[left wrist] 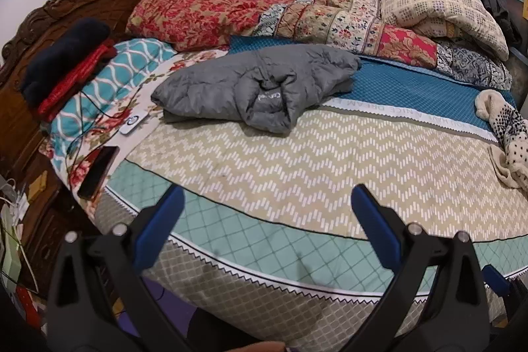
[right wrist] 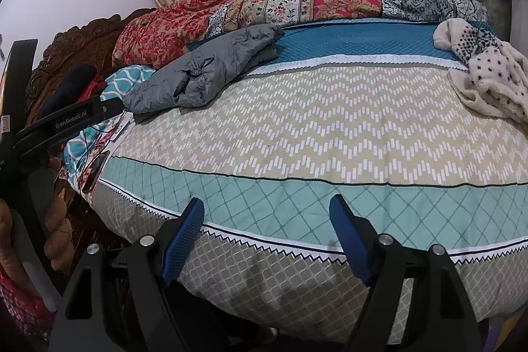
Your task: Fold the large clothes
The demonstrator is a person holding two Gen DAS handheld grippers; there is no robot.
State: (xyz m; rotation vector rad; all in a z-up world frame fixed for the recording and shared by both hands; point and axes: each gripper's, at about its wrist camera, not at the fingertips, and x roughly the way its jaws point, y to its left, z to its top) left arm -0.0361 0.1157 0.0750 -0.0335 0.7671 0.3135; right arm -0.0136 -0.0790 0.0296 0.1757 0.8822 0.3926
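Left gripper [left wrist: 265, 203]: jaws apart, nothing between them, over the near edge of the bed [left wrist: 297, 174].
Right gripper [right wrist: 265, 213]: jaws apart, empty, over the same near edge.
Left gripper's arm: printed "GenRobot.AI", read in the right wrist view.
Grey jacket [left wrist: 260, 88]: crumpled, far left on the bed; small pale logo, unreadable.
Bedsheet band [left wrist: 406, 112]: upside-down lettering, "A NICE DREAM" legible.
Spotted fleece garment [right wrist: 488, 71]: heaped far right.
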